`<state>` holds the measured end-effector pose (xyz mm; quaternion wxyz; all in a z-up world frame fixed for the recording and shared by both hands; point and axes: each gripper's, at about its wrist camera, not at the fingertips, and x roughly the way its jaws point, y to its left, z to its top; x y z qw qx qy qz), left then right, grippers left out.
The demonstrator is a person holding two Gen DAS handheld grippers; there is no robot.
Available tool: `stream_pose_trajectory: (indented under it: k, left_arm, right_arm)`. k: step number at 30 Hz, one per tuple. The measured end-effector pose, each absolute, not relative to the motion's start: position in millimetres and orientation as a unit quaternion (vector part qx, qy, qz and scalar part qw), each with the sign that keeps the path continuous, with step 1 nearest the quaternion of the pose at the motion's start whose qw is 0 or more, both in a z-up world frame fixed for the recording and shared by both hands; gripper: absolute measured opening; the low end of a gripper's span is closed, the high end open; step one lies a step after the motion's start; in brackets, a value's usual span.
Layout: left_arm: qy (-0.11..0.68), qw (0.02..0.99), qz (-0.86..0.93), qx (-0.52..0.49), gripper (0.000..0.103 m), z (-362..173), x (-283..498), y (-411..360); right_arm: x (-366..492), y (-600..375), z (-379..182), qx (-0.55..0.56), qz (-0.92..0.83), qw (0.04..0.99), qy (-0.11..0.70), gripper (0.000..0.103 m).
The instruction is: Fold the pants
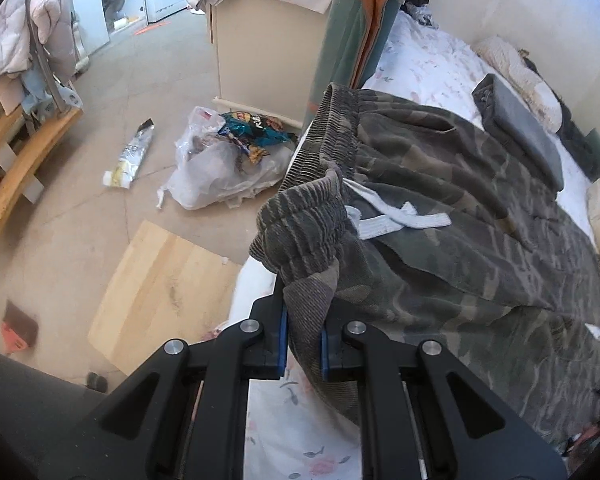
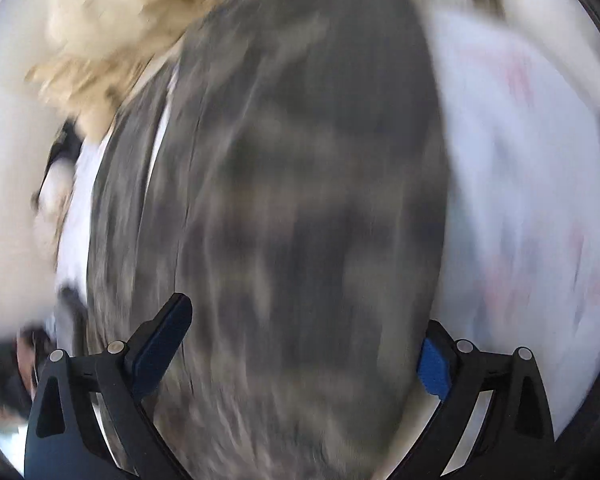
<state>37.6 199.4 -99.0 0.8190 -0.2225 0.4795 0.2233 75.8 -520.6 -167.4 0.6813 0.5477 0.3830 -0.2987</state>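
Camouflage corduroy pants [image 1: 452, 216] lie spread on a bed with a white floral sheet [image 1: 424, 64], waistband toward the bed's edge, a pale drawstring [image 1: 396, 220] on top. My left gripper [image 1: 304, 344] is shut on a bunched fold of the waistband and lifts it off the bed. In the blurred right wrist view the pants [image 2: 300, 208] fill the middle. My right gripper [image 2: 304, 344] is open wide just above the fabric, holding nothing.
A folded grey garment [image 1: 528, 132] and a cream pillow [image 1: 516, 68] lie at the far side of the bed. On the floor are a plastic rubbish bag [image 1: 224, 164], a wooden board [image 1: 160, 292] and a cabinet [image 1: 268, 48]. A cream fluffy item [image 2: 112, 36] lies beside the pants.
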Motion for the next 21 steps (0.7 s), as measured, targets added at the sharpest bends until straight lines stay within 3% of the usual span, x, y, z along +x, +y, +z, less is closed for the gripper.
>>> stream_pose_trajectory:
  k: [6,14,15,16,21]
  left_arm:
    - [0.487,0.813,0.226,-0.224,0.009,-103,36,201]
    - [0.506,0.803,0.226,-0.218,0.009,-103,41,202]
    - [0.506,0.804,0.224,-0.217,0.009,-102,41,201]
    - [0.506,0.806,0.221,-0.214,0.009,-100,41,201]
    - [0.506,0.807,0.21,-0.22,0.009,-90,41,203]
  right_arm:
    - [79,-612,-142,0.506,-0.343,0.696,0.376,0.099]
    - [83,-663,-130,0.486,-0.328,0.721,0.37,0.042]
    - [92,-666,-125,0.473,-0.328,0.727,0.375,0.015]
    - [96,-667,-119,0.452,-0.325,0.738,0.382,0.002]
    - [104,-654,-68,0.381,-0.304,0.795,0.361,0.002]
